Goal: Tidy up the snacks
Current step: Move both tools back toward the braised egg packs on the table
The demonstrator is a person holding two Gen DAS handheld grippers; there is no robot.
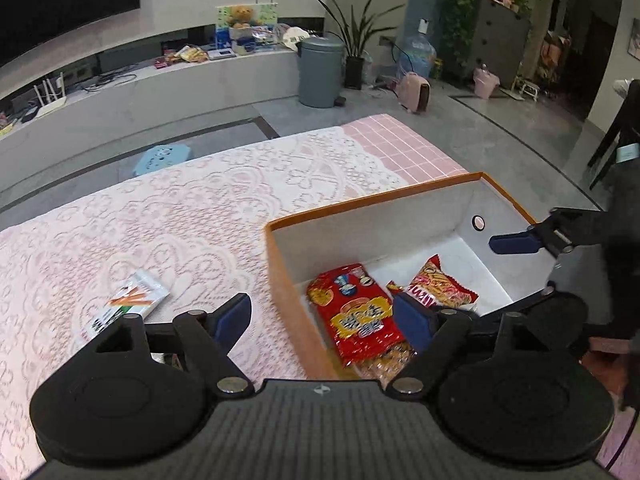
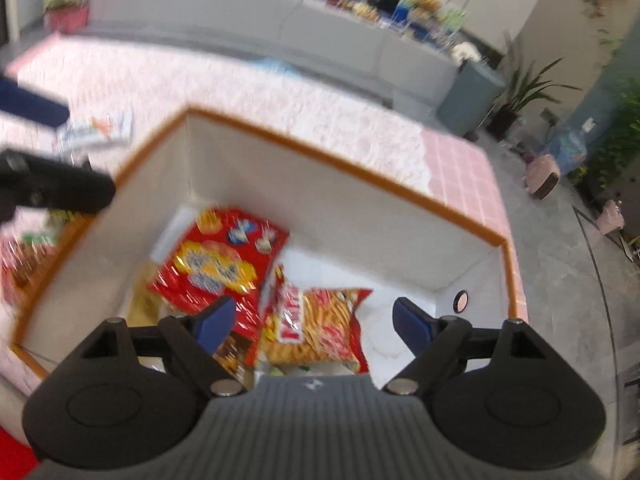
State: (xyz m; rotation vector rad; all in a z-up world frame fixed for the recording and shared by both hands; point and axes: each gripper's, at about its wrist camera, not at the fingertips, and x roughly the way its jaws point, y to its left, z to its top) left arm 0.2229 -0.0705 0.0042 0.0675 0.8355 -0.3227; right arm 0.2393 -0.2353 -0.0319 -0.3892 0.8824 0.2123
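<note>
Snack bags (image 2: 224,264) lie in the box (image 2: 340,168) beneath gaping right tongs (image 2: 316,320).

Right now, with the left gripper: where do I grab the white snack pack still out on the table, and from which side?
Take the white snack pack across its narrow width near mid-length, coming straight down. It lies flat on the lace tablecloth, left of the box, so no edge is raised. The left gripper is already open.
</note>
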